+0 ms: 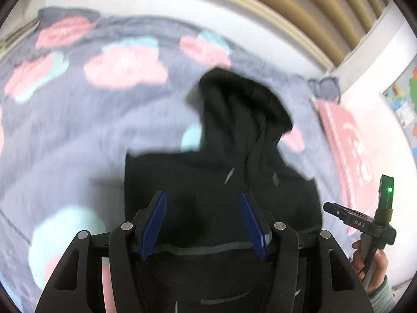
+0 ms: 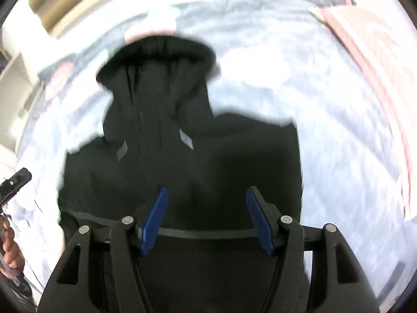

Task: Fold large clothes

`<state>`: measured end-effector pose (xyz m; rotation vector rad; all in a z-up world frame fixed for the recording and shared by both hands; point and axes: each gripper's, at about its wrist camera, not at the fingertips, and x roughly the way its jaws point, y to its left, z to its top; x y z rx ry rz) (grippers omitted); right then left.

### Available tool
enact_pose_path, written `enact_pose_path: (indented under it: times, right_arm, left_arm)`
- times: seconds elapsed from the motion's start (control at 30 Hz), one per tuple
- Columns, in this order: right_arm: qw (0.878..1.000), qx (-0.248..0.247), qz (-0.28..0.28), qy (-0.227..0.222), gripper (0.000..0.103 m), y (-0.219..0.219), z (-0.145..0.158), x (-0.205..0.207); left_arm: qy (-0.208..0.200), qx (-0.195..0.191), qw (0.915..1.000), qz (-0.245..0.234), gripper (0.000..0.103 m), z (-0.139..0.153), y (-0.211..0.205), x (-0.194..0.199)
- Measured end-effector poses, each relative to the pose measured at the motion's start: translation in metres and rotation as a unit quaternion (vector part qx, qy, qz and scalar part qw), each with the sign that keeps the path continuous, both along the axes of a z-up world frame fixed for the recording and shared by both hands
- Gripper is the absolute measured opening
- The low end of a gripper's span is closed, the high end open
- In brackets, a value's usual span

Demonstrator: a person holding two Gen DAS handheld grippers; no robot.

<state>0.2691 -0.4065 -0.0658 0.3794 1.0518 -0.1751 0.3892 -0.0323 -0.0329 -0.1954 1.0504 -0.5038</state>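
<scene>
My left gripper [image 1: 203,221] and right gripper [image 2: 207,216] stand parted, pads bare, holding nothing. The black hooded garment [image 2: 182,143] lies folded on the patterned bedspread [image 1: 65,130] beneath me. Recommended: regrasp the near hem evenly, both corners together.

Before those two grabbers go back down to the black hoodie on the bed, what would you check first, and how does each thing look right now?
1. Left gripper open, nothing pinched: ok.
2. Right gripper open, nothing pinched: ok.
3. Hoodie lying on the blanket, not dangling: ok.
4. Hood flat: not ok, it stands bunched.
5. Hoodie folded neatly: cannot tell, both views are blurred.
6. Pink pillow clear of the hoodie: ok.
</scene>
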Motion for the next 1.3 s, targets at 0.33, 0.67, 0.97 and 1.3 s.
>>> enact_pose_path:
  times: [0.33, 0.67, 0.97, 1.3]
  right_arm:
    - [0.999, 0.007, -0.002, -0.032, 0.082, -0.041, -0.021, 0.146]
    - [0.999, 0.032, 0.004, 0.020, 0.032, -0.054, -0.116, 0.233]
    - [0.993, 0.076, -0.038, -0.086, 0.007, -0.096, -0.068, 0.182]
    - [0.996, 0.088, 0.000, 0.033, 0.014, -0.087, -0.176, 0.209]
  left_arm:
    - [-0.011, 0.033, 0.9992, -0.019, 0.062, -0.005, -0.071, 0.132]
    - [0.032, 0.074, 0.9967, -0.006, 0.062, -0.100, -0.121, 0.226]
    - [0.024, -0.126, 0.9918, 0.003, 0.008, -0.063, -0.064, 0.224]
    - [0.123, 0.000, 0.9921, -0.024, 0.012, -0.180, -0.080, 0.234]
